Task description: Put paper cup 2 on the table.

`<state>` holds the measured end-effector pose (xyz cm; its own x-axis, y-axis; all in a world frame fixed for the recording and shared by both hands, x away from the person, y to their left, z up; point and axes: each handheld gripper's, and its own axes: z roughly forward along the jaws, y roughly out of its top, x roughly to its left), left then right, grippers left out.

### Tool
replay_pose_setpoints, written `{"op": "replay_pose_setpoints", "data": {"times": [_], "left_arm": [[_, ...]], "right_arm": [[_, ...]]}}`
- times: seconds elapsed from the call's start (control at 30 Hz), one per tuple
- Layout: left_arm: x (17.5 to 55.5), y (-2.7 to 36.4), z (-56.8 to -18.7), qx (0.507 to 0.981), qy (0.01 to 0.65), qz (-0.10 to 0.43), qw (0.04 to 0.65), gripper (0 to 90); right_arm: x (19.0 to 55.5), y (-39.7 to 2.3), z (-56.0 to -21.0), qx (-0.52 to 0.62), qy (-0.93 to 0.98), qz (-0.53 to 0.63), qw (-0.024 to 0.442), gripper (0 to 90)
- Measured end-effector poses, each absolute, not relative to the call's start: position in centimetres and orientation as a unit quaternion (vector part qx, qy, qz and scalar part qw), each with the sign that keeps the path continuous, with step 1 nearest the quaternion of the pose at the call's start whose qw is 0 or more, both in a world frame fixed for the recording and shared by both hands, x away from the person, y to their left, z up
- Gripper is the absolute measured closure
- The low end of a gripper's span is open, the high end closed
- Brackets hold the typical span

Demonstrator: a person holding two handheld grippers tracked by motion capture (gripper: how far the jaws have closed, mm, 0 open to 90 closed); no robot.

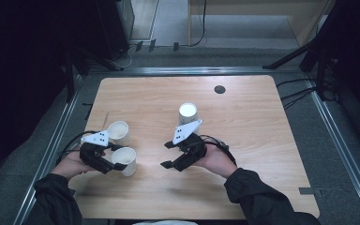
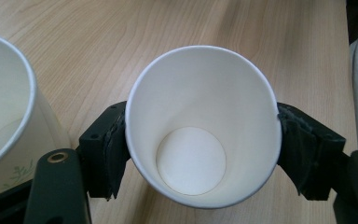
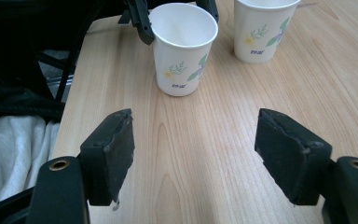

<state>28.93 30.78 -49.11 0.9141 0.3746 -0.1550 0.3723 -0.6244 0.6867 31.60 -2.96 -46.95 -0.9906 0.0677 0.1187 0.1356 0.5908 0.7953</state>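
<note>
the left gripper (image 1: 114, 161) has its 2 black jaws set on either side of an upright paper cup (image 1: 124, 161), one pad against each side of the cup wall just under the rim. in the left gripper view this held cup (image 2: 204, 126) sits straight ahead between the jaws, its open mouth facing the camera and its round white bottom visible inside; both pads touch the wall, so the gripper is pinching the cup. the cup stands on the wooden table (image 1: 243, 187).

a second paper cup (image 1: 119, 132) stands upright just beyond the left gripper, close beside the held cup; in the left gripper view its rim and a bit of leaf print show at the left edge (image 2: 9, 126).

the right gripper (image 1: 168, 155) is apart from all 3 cups, its jaws spread with only bare table between them. looking along those jaws in the right gripper view, the held cup (image 3: 183, 49) is ahead and slightly left, with the left gripper's jaws at its rim, and the second cup (image 3: 261, 30) is ahead to the right; both carry a flower and leaf print.

a third cup (image 1: 187, 114) stands upside down just beyond the right gripper.
</note>
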Motion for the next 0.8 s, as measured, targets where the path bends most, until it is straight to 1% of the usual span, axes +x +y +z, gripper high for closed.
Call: {"op": "replay_pose_setpoints", "data": {"times": [0.37, 0.47, 0.73, 0.8], "left_arm": [[28.67, 30.82, -49.18, 0.905, 0.196, 0.006, 0.378, 23.3], [28.65, 30.9, -49.31, 0.904, 0.197, -0.008, 0.38, 20.7], [28.54, 30.74, -49.21, 0.905, 0.197, -0.008, 0.377, 17.6], [28.58, 30.72, -49.13, 0.904, 0.2, -0.009, 0.377, 15.0]], "right_arm": [[31.61, -3.0, -46.93, -0.057, -0.891, -0.449, 0.038, 28.9], [31.65, -3.04, -46.92, -0.058, -0.891, -0.45, 0.037, 28.9], [31.67, -3.13, -46.85, -0.058, -0.89, -0.45, 0.036, 29.0], [31.66, -3.13, -46.82, -0.059, -0.89, -0.451, 0.036, 29.0]]}}
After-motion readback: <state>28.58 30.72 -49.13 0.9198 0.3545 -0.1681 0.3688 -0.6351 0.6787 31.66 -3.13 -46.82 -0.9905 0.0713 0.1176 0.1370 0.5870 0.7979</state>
